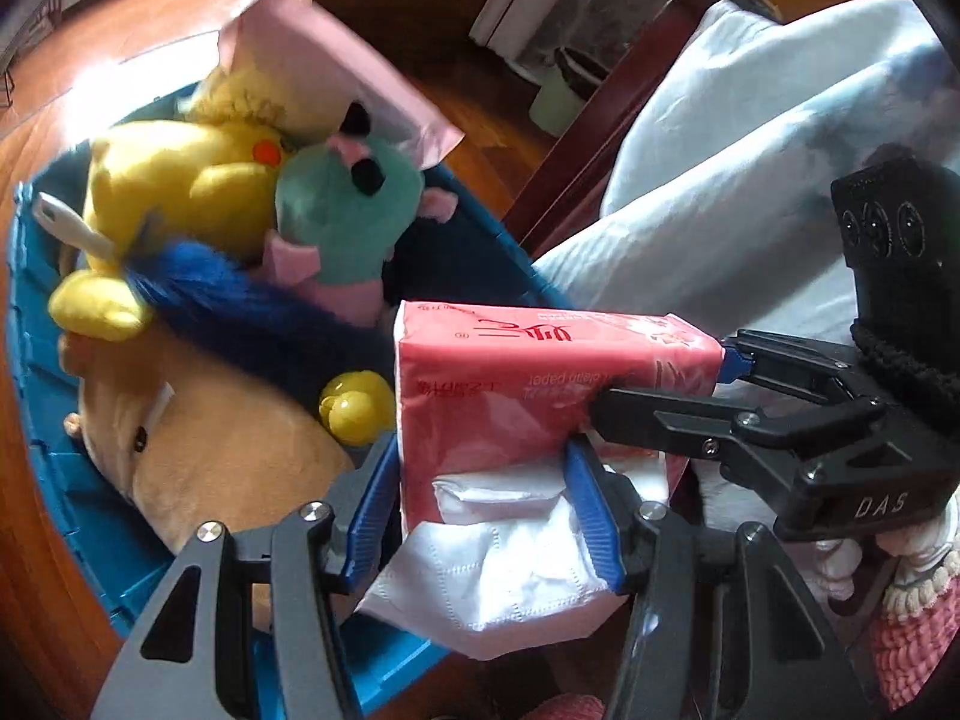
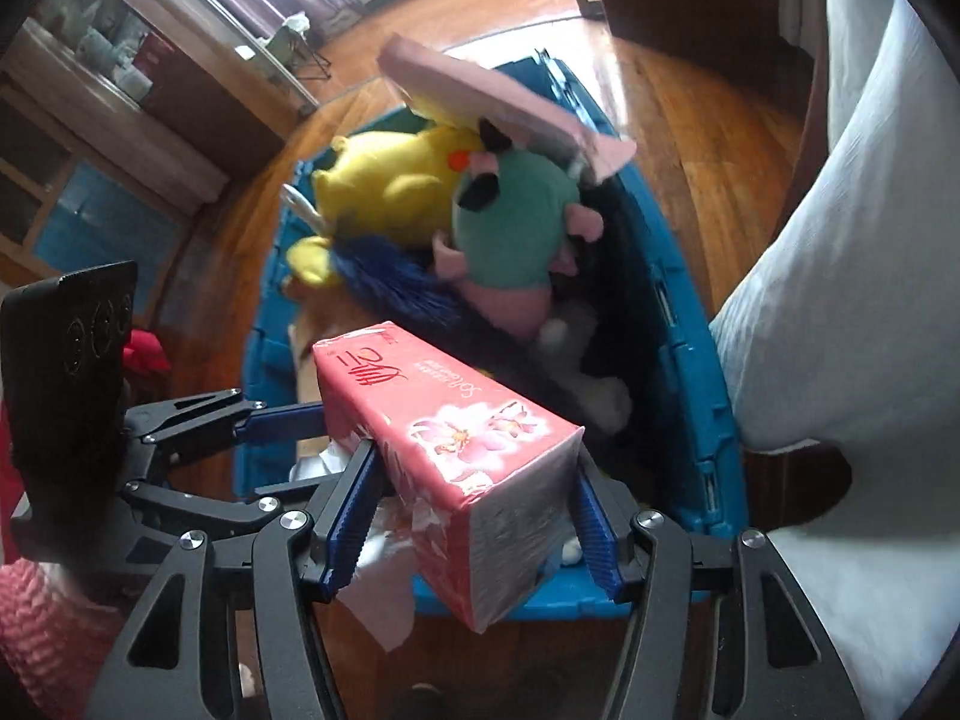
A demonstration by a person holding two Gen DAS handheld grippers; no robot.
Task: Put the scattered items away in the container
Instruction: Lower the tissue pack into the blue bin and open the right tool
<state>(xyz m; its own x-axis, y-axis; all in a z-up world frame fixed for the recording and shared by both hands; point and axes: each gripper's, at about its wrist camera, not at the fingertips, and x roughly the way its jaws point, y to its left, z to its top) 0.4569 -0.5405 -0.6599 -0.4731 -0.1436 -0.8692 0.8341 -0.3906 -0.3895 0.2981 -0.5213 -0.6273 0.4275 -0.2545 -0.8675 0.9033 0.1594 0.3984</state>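
Glossy wooden floor [image 2: 690,138] surrounds a blue plastic crate [image 2: 690,372] heaped with plush toys at frame centre. Both the left gripper [image 1: 486,516] and right gripper [image 2: 474,516] clamp one crinkly red tissue pack [image 2: 444,438], white tissue spilling, above the crate's near rim.

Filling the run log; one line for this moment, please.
left gripper: shut on tissue pack | right gripper: shut on tissue pack | above blue bin

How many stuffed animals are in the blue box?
3 clearly: a yellow plush at the far end, a green plush beside it, and a tan plush underneath, nearest the left gripper. More may be hidden inside the blue box.
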